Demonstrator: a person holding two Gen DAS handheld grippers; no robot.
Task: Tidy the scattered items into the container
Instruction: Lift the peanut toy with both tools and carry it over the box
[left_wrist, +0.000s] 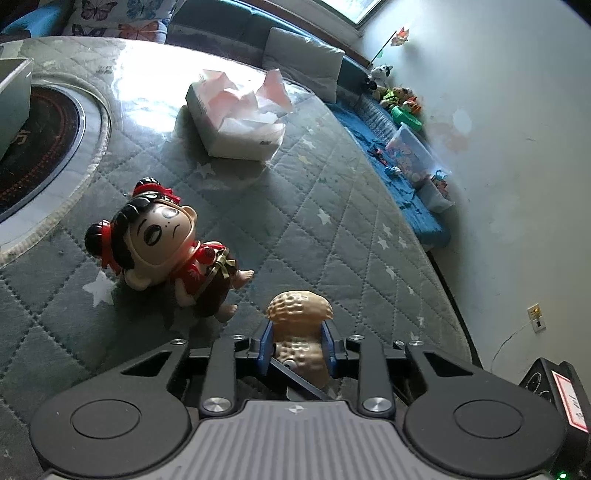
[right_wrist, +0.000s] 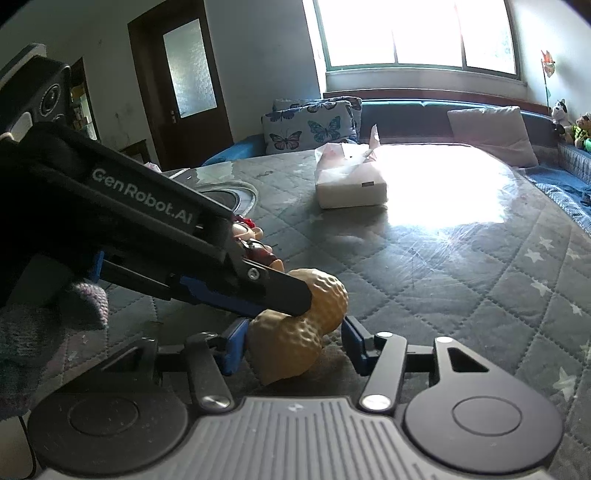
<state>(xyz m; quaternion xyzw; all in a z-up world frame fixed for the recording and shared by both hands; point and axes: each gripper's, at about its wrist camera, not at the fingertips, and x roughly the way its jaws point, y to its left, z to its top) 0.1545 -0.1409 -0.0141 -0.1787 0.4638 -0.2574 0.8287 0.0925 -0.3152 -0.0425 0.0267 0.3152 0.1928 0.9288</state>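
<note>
A tan peanut-shaped toy (left_wrist: 300, 314) lies on the quilted grey table cover. My left gripper (left_wrist: 297, 339) is shut on its middle, blue pads against both sides. In the right wrist view the same peanut (right_wrist: 295, 332) sits between the fingers of my right gripper (right_wrist: 293, 345), which is open with gaps on both sides. The left gripper's arm (right_wrist: 155, 236) crosses that view from the left and covers the peanut's top. A doll with black hair and red clothes (left_wrist: 166, 251) lies on its side just left of the peanut; it is mostly hidden in the right wrist view (right_wrist: 258, 243).
A pack of tissues (left_wrist: 240, 118) lies farther back on the table, also in the right wrist view (right_wrist: 351, 181). A round recessed hotplate (left_wrist: 48, 147) is at the left, with a box corner (left_wrist: 11, 96) at the far left. A bench with toys (left_wrist: 402, 107) runs along the wall.
</note>
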